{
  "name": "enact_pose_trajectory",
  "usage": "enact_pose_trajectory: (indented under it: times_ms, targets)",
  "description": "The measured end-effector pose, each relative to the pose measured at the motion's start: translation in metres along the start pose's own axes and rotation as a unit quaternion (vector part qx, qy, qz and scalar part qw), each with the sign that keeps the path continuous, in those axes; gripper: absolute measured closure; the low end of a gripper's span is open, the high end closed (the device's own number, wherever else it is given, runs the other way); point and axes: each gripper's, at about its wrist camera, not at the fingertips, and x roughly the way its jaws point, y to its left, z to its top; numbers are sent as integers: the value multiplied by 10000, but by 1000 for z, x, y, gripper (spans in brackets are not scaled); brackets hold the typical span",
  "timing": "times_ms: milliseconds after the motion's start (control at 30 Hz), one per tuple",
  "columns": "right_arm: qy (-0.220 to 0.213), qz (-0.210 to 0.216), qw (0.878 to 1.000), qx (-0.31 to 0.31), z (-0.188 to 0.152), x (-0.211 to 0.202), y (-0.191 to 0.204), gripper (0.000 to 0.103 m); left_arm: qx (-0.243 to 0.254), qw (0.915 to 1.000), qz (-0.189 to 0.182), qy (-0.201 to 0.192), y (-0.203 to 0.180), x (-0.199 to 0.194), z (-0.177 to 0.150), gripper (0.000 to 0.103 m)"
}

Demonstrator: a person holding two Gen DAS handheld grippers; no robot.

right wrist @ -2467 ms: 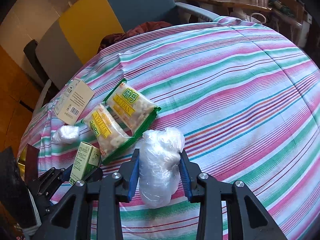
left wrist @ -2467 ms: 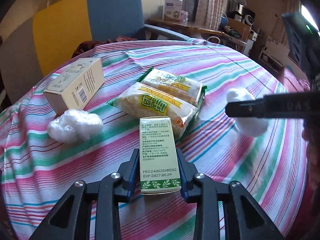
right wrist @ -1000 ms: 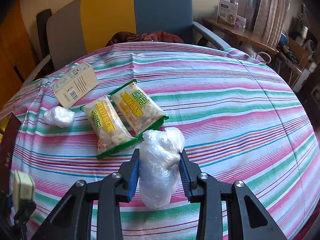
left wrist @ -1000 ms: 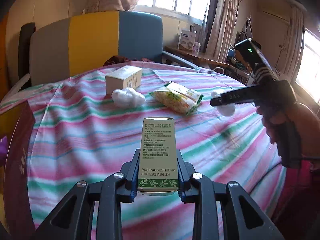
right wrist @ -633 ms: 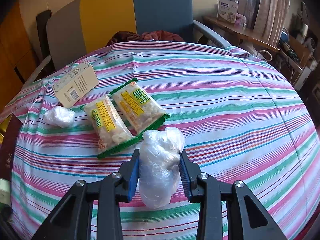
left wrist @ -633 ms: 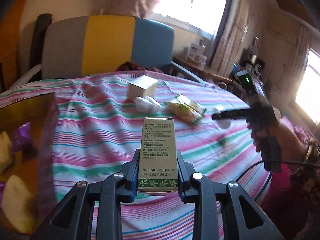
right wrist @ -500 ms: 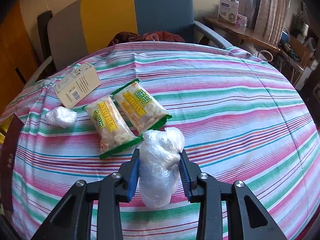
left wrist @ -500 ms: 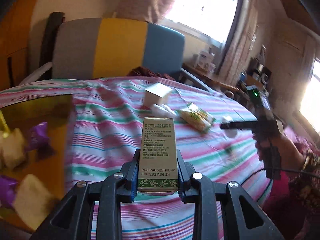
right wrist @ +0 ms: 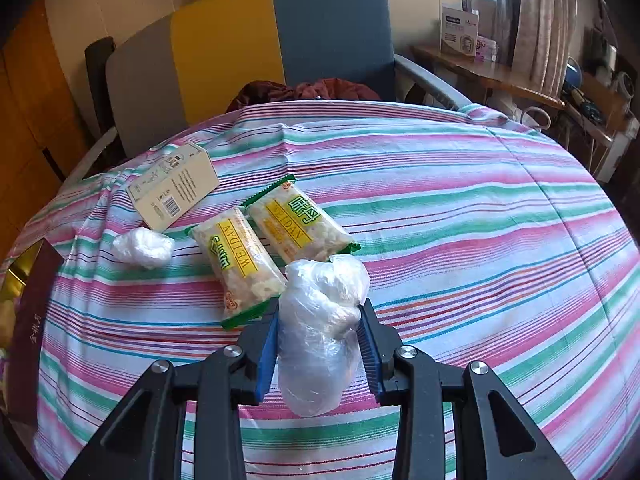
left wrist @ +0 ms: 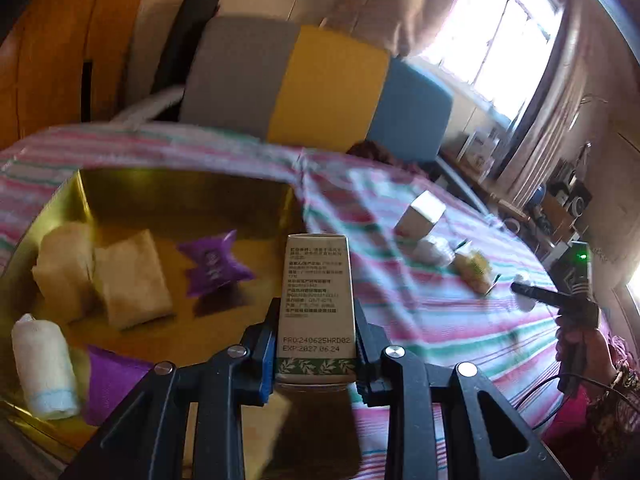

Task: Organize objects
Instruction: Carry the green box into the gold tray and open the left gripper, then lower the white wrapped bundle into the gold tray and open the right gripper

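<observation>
On my right feed I count two snack packets (right wrist: 244, 258) (right wrist: 300, 226) lying side by side on the striped tabletop (right wrist: 460, 216), one pale carton (right wrist: 174, 186) behind them to the left, and two crumpled plastic bags: a small one (right wrist: 143, 247) just in front of the carton, and a larger one (right wrist: 322, 332) in my right hand-held gripper (right wrist: 320, 344). That gripper is nearly closed, its blue pads pressing the bag from both sides above the cloth.

My left hand-held gripper (left wrist: 316, 350) is also almost closed, clamped on one tall green-and-white box (left wrist: 317, 300) held upright, over the near edge of a gold tray (left wrist: 80, 188).

In the tray I count two tan wrapped pieces (left wrist: 64, 266) (left wrist: 132, 278) touching each other, two purple wrapped items (left wrist: 214, 266) (left wrist: 110, 384) and one white roll (left wrist: 44, 364) at the near left. The left feed is blurred, so finer detail escapes me.
</observation>
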Motion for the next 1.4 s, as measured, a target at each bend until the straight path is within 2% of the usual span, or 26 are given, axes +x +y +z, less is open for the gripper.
enact_pose_trajectory:
  times_ms: [167, 367, 600, 667, 767, 933, 1133, 1300, 1400]
  targets:
    - [-64, 28, 10000, -42, 0, -1, 3, 66, -101, 9994, 139, 315, 17, 14, 3, 73]
    - [-123, 20, 9999, -100, 0, -2, 5, 66, -60, 9981, 224, 564, 19, 31, 2, 73]
    - [-125, 24, 9998, -161, -1, -1, 8, 66, -212, 9969, 184, 738, 23, 43, 3, 73]
    - [-139, 28, 9997, -176, -1, -1, 8, 66, -282, 9962, 63, 823, 24, 46, 2, 73]
    - [-148, 34, 9997, -170, 0, -2, 8, 66, -322, 9957, 10, 867, 23, 46, 1, 69]
    - [-213, 48, 9997, -135, 1, -5, 7, 66, -189, 9966, 100, 797, 18, 40, -4, 68]
    - [-475, 128, 9985, -230, 3, -15, 12, 66, 65, 9984, 350, 436, 12, 21, -10, 67]
    - [-759, 295, 9947, -620, 2, -26, 29, 66, 201, 9980, 591, 90, 12, 1, -18, 63]
    - [-716, 367, 9921, -962, 0, -29, 47, 66, 244, 9977, 636, 35, 13, -6, -21, 61]
